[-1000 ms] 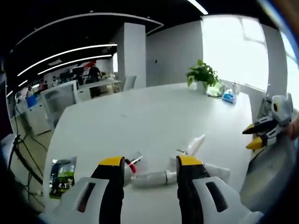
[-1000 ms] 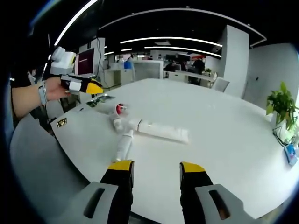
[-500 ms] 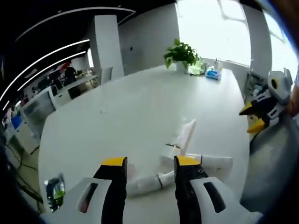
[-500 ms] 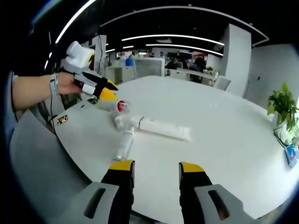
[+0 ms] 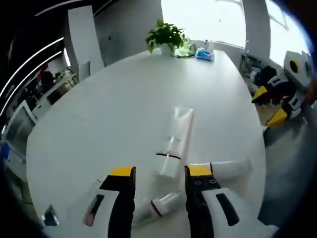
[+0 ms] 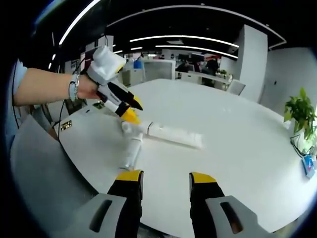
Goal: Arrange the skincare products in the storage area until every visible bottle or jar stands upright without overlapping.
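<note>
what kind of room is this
Probably an open-plan office: a large round-edged white meeting table, rows of desks with monitors behind it under long ceiling strip lights, and a potted green plant.

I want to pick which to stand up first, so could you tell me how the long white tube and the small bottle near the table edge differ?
The long tube is longer and flatter than the small bottle, which is short and round. The tube lies across the right gripper view; the bottle points toward the table edge. Both are white and lying down, their ends close together.

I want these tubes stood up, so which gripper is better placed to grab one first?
Probably the left gripper: its open jaws hang just over the lying tubes, one small bottle between them. The right gripper sits back near the table edge.
</note>
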Motion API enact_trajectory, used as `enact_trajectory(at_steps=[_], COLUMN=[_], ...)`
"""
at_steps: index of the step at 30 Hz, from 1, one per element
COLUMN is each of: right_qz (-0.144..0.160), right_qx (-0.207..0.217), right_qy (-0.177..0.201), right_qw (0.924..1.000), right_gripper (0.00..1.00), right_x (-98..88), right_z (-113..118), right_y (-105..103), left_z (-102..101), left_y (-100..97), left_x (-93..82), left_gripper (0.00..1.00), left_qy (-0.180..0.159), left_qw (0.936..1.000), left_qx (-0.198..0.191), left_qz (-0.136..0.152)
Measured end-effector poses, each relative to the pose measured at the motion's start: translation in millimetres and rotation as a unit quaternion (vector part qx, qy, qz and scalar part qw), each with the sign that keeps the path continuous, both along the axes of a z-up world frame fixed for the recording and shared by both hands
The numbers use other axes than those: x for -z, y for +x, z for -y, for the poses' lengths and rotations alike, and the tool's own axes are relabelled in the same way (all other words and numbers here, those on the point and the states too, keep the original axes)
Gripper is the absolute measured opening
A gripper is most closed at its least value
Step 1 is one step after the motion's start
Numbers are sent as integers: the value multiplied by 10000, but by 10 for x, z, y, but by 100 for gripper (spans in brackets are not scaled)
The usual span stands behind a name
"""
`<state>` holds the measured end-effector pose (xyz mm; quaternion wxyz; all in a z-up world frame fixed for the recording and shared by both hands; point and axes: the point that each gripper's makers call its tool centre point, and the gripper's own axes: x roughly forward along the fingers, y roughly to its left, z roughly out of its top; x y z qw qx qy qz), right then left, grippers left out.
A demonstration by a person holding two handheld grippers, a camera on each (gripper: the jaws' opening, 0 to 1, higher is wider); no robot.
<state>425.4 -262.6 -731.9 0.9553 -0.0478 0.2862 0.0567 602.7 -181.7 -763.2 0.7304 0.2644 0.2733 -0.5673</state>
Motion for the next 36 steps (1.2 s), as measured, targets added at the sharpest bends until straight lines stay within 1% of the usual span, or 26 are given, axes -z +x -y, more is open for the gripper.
enact_trajectory(at_steps=[3,5,7,8,10,13,15,17,20,24,27,30,32,34,36], right_qz=[1,-6,-1,1,-5,-8,-13,-16,-21,-21,-21,-28,-30,-32,-33], right_qx=[25,29,26,23,22,34,43,54,67,64,69,58,51,47,49], right_qy=[14,10,4,-1,-5,10,10,19,18,15,22,19,15,18,25], right_qw=[10000,10000,10000,10000,10000,10000,10000,10000,10000,10000,10000,10000,10000,10000,10000], right_gripper=[33,33,32,32,32,32,32,32,32,31,31,31,31,31,31], right_x=[1,3,1,0,2,2,4,5,7,6,7,10,11,11,12], right_z=[7,9,9,8,7,9,11,13,17,16,16,13,11,8,7], right_y=[0,0,2,4,4,5,5,7,7,9,10,9,10,10,11], left_z=[38,31,33,38,55,81,72,78,59,56,62,63,48,30,17], left_y=[3,-5,16,27,5,-15,-24,-43,-49,-62,-101,-117,-126,-151,-166], left_x=[100,174,215,225,248,282,328,354,372,370,371,366,373,382,385], left_gripper=[34,33,32,32,31,30,29,28,27,27,26,25,25,25,25], left_qy=[127,213,226,222,225,322,551,623,706,713,755,794,817,837,863], left_qw=[9999,9994,9989,9989,9986,9988,9980,9976,9970,9970,9964,9962,9962,9963,9962], left_qx=[25,-22,-111,-126,-117,24,231,252,317,285,383,351,280,180,151], left_qz=[-94,-285,-390,-386,-457,-381,-182,-161,-11,-45,100,118,78,-28,-26])
